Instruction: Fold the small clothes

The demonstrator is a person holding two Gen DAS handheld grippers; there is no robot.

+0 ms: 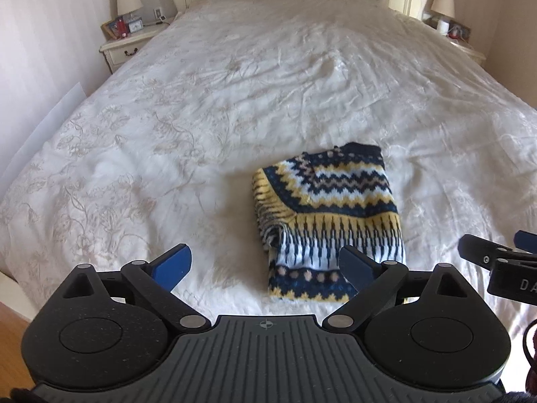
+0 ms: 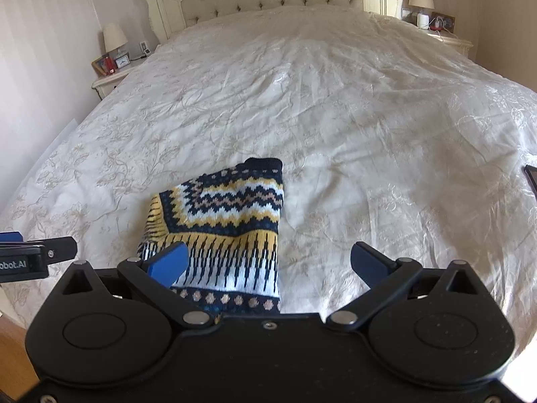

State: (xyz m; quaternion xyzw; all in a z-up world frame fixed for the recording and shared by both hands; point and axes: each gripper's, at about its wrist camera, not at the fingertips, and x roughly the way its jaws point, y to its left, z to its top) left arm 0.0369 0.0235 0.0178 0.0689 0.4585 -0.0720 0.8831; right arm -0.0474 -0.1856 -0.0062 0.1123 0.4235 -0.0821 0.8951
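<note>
**Sweater lying folded, both grippers standing off empty**

The patterned knit sweater [image 1: 327, 225] is lying on the white bedspread [image 1: 201, 117] as a compact, roughly rectangular bundle, its navy, yellow and white bands showing on top; judging by that shape, the folding of this piece is looking essentially done, and no other garment is showing in either view, so what is left is probably only a tidy-up or a placement; the left edge of the bundle is looking a little bunched, though the fisheye is making that hard to judge.

The left gripper [image 1: 265, 262] is hovering at the near edge of the bed with its fingers spread wide and nothing between them; the sweater is sitting just ahead and slightly to its right. The right gripper [image 2: 268, 262] is likewise gaping empty; the sweater is lying ahead and to its left, its near hem passing behind the left finger.
</note>
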